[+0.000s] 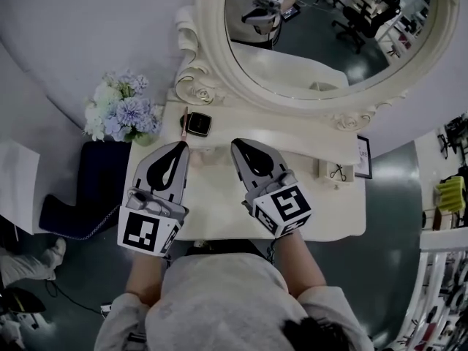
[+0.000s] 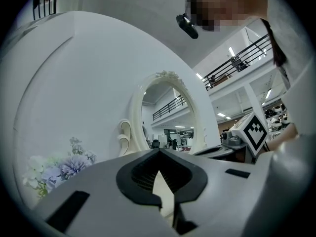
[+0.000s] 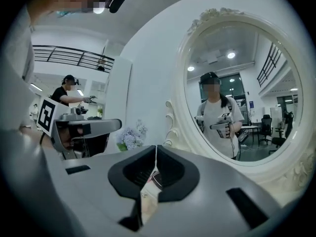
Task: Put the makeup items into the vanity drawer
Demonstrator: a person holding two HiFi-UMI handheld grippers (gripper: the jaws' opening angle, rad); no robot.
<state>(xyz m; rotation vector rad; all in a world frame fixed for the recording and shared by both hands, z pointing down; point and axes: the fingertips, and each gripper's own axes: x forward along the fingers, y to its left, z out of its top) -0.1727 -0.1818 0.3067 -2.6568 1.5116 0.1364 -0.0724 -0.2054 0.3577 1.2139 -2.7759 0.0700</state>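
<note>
The room is a grey-floored, open hall with railings overhead, and against a pale curved wall stands a cream vanity with a big oval mirror (image 1: 322, 35) in a carved frame. Its tabletop (image 1: 219, 207) is cream too. Off the tabletop's left edge sits a bunch of blue and white flowers (image 1: 119, 112), and below them a dark blue padded item (image 1: 91, 192) stands on the floor.

A dark square compact (image 1: 197, 124) lies flat near the back edge, toward the back-left corner, right under the mirror's scrolled base. At the back-right corner a small cream box (image 1: 336, 172) holds a dark looped item that I cannot identify, and a small picture frame (image 1: 363, 157) sits just beside it.

The person stands at the front edge with 2 grippers held out over the tabletop, side by side and a little apart. The left gripper (image 1: 183, 145) points at the compact, its tips just short of it and its jaws closed tip to tip on nothing. The right gripper (image 1: 235, 144) hovers nearer the middle of the tabletop, its jaws also pressed together and empty. Its own view looks into the mirror, where the person's reflection holds a gripper.
</note>
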